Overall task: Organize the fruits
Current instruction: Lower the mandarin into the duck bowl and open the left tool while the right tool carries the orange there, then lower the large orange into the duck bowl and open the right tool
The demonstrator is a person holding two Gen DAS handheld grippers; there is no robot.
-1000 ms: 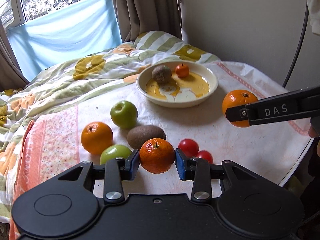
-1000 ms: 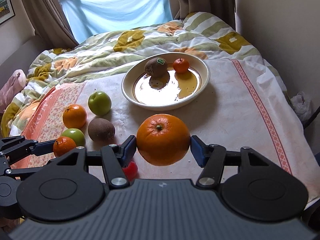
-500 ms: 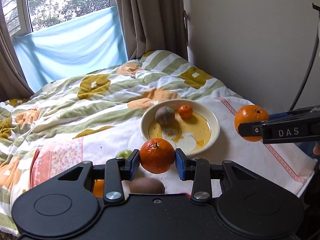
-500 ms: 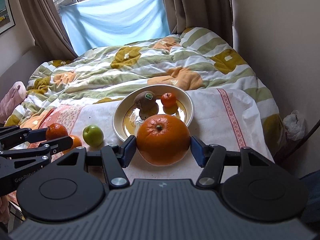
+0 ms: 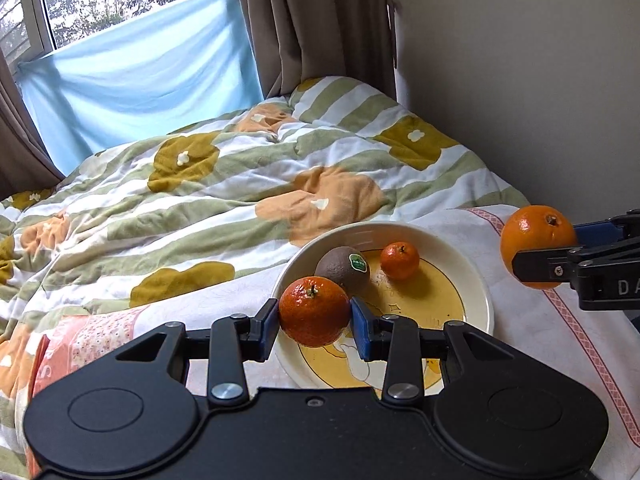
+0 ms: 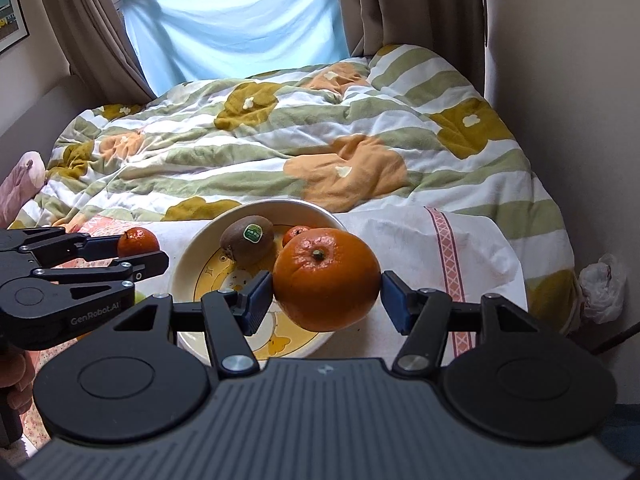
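Mandarin [image 5: 314,311] in the left wrist view sits pinched between the blue pads of the left gripper [image 5: 315,322], held in the air over the near left rim of the cream bowl [image 5: 482,300], which stands on a white cloth with a pink border beside the flowered quilt; inside the bowl lie a kiwi [image 5: 343,271] with a green sticker and a smaller mandarin [image 5: 399,261], close together toward the far side. At the right edge of this view the right gripper [image 5: 538,252] carries a large orange [image 5: 536,240] beside the bowl. To do this step well, I judge each fruit should be lowered onto the bare yellow floor of the bowl, clear of the kiwi, before the fingers spread, and one hand should go first so the two do not crowd. In the right wrist view the orange [image 6: 326,278] is clamped between the right gripper's fingers [image 6: 396,300] above the bowl's near right side; its skin is glossy and deep orange, with a small green stem scar. The left gripper [image 6: 138,254], at the left of this view, holds its mandarin [image 6: 138,241] by the bowl's left rim
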